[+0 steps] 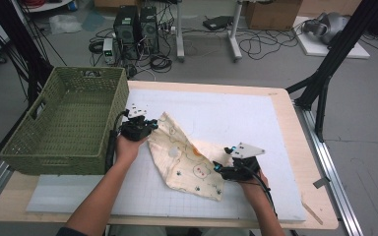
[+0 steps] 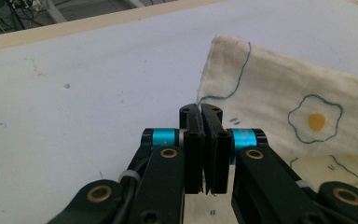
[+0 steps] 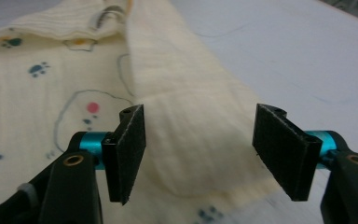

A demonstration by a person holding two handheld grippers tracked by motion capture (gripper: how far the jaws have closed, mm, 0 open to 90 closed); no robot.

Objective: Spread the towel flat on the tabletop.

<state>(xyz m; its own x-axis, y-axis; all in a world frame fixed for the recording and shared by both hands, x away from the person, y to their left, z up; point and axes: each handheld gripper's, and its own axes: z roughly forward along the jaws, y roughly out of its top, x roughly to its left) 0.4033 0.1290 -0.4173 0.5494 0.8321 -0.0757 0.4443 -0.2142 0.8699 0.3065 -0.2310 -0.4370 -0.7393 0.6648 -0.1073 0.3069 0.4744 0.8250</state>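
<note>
A cream cloth (image 1: 187,157) printed with paw marks and fried eggs lies partly folded on the white mat (image 1: 236,118). My left gripper (image 1: 149,126) is at the cloth's upper left edge. In the left gripper view its jaws (image 2: 200,109) are pressed together on the hem of the cloth (image 2: 279,98), which rises to their right. My right gripper (image 1: 220,166) is at the cloth's right corner. In the right gripper view it stands open (image 3: 200,140), with a folded ridge of the cloth (image 3: 191,107) lying between the pads, untouched.
A green woven basket (image 1: 54,155) stands on the table's left side, right next to my left hand. The wooden table edge (image 1: 295,147) runs along the right of the mat. Computers, cables and black frame legs stand on the floor beyond.
</note>
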